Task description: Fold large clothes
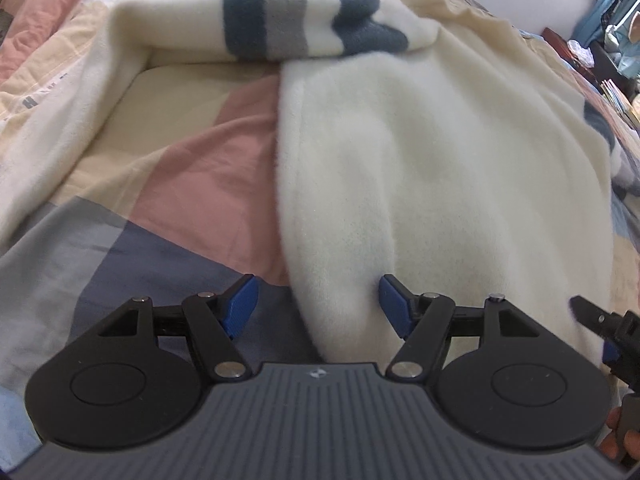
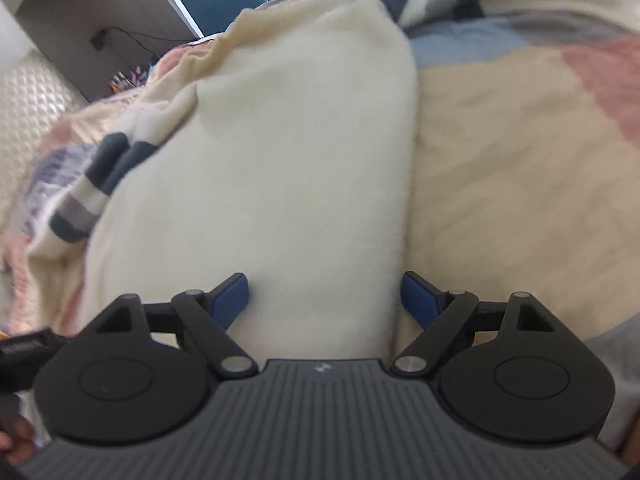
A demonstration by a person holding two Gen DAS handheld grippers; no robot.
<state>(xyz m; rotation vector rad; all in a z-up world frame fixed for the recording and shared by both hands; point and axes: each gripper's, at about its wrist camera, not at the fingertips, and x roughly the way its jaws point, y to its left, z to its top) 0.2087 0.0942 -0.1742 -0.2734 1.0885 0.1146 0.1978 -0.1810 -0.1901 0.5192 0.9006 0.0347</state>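
A cream fleece garment (image 1: 440, 152) with blue-grey striped sleeves lies on the patchwork bedspread (image 1: 192, 168). Left gripper (image 1: 318, 304) and right gripper (image 2: 325, 300) jaws gape wide, empty, straddling its near edge.

Cream fleece garment (image 1: 432, 168), navy-grey striped cuffs (image 1: 264, 26), lying partly folded on patchwork bedspread (image 1: 192, 168).

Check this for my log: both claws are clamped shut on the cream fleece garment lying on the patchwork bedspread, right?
Not quite. Both claws are open, not clamped: the left claw and the right claw each have their blue pads spread apart over the cream fleece garment, as each wrist view shows. The garment does lie on the patchwork bedspread.
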